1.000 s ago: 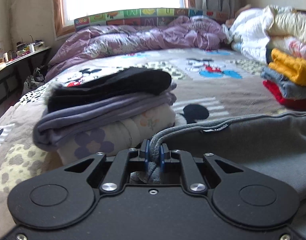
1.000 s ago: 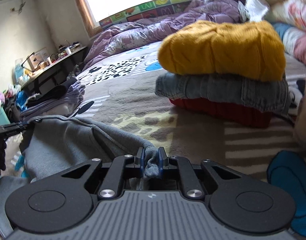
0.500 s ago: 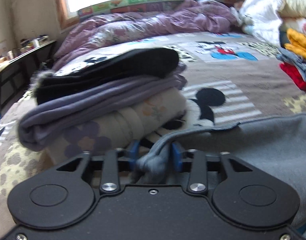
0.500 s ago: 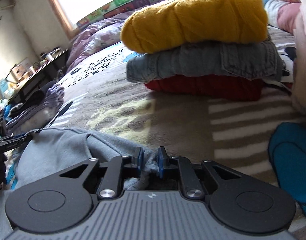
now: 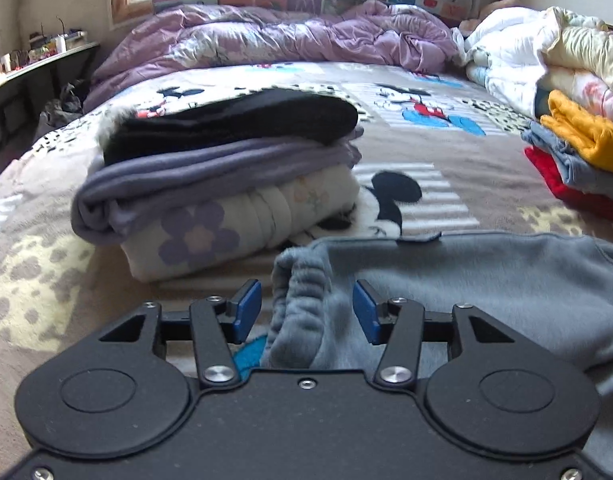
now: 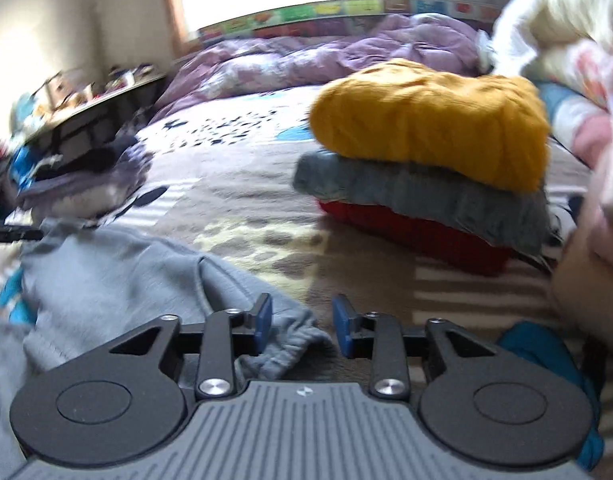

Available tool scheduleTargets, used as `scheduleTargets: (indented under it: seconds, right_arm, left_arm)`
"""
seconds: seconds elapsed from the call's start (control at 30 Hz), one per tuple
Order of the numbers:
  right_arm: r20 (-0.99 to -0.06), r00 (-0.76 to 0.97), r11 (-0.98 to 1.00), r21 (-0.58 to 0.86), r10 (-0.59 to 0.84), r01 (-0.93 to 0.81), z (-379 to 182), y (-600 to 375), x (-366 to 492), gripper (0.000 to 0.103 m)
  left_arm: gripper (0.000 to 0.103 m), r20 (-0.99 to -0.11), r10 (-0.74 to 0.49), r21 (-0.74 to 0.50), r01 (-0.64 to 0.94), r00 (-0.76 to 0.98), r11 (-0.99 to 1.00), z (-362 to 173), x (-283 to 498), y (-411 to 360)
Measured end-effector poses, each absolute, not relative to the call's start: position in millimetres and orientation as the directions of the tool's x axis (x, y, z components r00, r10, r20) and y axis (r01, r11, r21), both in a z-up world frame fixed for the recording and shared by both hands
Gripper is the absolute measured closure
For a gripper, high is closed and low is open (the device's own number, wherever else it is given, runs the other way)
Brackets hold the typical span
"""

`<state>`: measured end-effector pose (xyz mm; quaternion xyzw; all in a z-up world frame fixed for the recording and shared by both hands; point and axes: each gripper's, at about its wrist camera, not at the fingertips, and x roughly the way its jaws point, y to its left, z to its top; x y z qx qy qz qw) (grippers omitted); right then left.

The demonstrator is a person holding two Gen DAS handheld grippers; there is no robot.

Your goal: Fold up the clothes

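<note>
The grey sweatshirt is lying flat across the cartoon-print bedspread, filling the 3 to 5 o'clock part of the left wrist view and the 8 to 9 o'clock part of the right wrist view. The left gripper is hovering with its blue pads spread wide, and one ribbed cuff of the sweatshirt is sitting loose in the gap, touching neither pad firmly. The right gripper is likewise standing wide, with another ribbed cuff resting slack just beside its left pad on the bedspread.

In the left view, a folded stack is sitting at 11 o'clock from the left gripper, near the sweatshirt's edge: a black garment on top, a purple one under it, a floral one at the bottom. A second stack is lying at 1 o'clock in the right view, well apart from the sweatshirt, with a mustard knit over a grey-blue piece over a red one. A crumpled lilac duvet is bunching along the far end of the bed at 12 o'clock, and a heap of pale bedding is piling up at 2 o'clock. The right view is blurring noticeably.
</note>
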<state>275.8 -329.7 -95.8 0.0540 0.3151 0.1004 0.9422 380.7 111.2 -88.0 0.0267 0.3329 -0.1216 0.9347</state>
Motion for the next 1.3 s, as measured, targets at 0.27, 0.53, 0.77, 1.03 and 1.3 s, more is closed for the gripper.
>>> scheduleTargets:
  seconds: [0.27,0.53,0.77,1.03,1.3]
  right_arm:
    - [-0.660,0.723,0.963,0.006,0.205,-0.268,-117,-298,290,0.062]
    - [-0.614,0.771,0.986,0.100,0.167,-0.134,-114,-321,287,0.074]
    - [-0.633,0.757,0.984,0.161,0.163,-0.077,-122,-328,290,0.067]
    - [-0.604,0.789,0.994,0.068,0.110,-0.086,-102,-318,274,0.059]
    - [-0.587,0.803,0.990,0.140,0.104,-0.026,-90,-338,262,0.057]
  left_arm:
    - [0.073,-0.639,-0.237,-0.093,0.232,0.732,0.968,-107,393,117]
    - [0.065,-0.643,-0.276,-0.237,0.157,0.714,0.959,-111,406,125]
    - [0.049,-0.646,-0.247,-0.225,0.129,0.723,0.966,-104,403,132]
    - [0.057,-0.590,-0.180,-0.136,0.123,0.787,0.983,-78,390,128]
    - [0.058,-0.578,-0.181,-0.115,0.140,0.796,0.984,-71,381,130]
